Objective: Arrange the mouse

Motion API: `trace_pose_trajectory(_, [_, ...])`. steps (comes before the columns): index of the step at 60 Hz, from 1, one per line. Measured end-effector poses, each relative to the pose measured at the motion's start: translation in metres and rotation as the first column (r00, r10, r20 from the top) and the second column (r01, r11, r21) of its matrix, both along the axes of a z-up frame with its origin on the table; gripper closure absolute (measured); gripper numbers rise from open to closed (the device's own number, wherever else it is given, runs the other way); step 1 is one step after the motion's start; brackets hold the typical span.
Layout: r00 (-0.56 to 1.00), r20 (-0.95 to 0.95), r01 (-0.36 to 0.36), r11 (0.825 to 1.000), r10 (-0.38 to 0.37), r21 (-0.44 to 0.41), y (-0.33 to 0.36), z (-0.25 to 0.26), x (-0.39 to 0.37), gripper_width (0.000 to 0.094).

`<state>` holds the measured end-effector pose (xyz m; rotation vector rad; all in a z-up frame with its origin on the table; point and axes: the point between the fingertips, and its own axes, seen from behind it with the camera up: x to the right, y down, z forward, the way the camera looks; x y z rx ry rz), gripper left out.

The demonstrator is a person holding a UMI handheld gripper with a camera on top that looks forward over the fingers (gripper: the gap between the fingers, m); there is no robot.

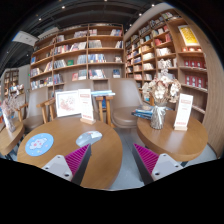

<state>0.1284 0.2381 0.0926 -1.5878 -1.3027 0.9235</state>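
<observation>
My gripper [112, 160] is open and empty, with its two magenta pads wide apart, held above the gap between two round wooden tables. A light grey object that looks like the mouse [88, 138] lies on the left table [60, 135], just ahead of my left finger [75, 163]. A round blue mat [40, 144] lies on the same table, further left of the mouse. Nothing is between the fingers.
A second round table [175, 142] stands to the right with a vase of flowers [160, 98] and an upright sign card [183, 110]. Display cards [72, 102] stand at the back of the left table. Chairs [125, 108] and tall bookshelves [90, 55] lie beyond.
</observation>
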Motion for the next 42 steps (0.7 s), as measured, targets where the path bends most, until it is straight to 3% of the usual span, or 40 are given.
trace_pose_trajectory(7, [0.999, 0.017, -0.027, 0.999, 0.027, 0.033, -0.004, -0.023, -0.019, 0.0085])
trace_pose_trajectory(32, [0.986, 0.099, -0.138, 0.990, 0.136, 0.015, -0.097, -0.047, -0.039, 0.0085])
trace_pose_trajectory(42, [0.981, 0.130, -0.152, 0.988, 0.146, 0.037, -0.110, -0.062, -0.058, 0.0083])
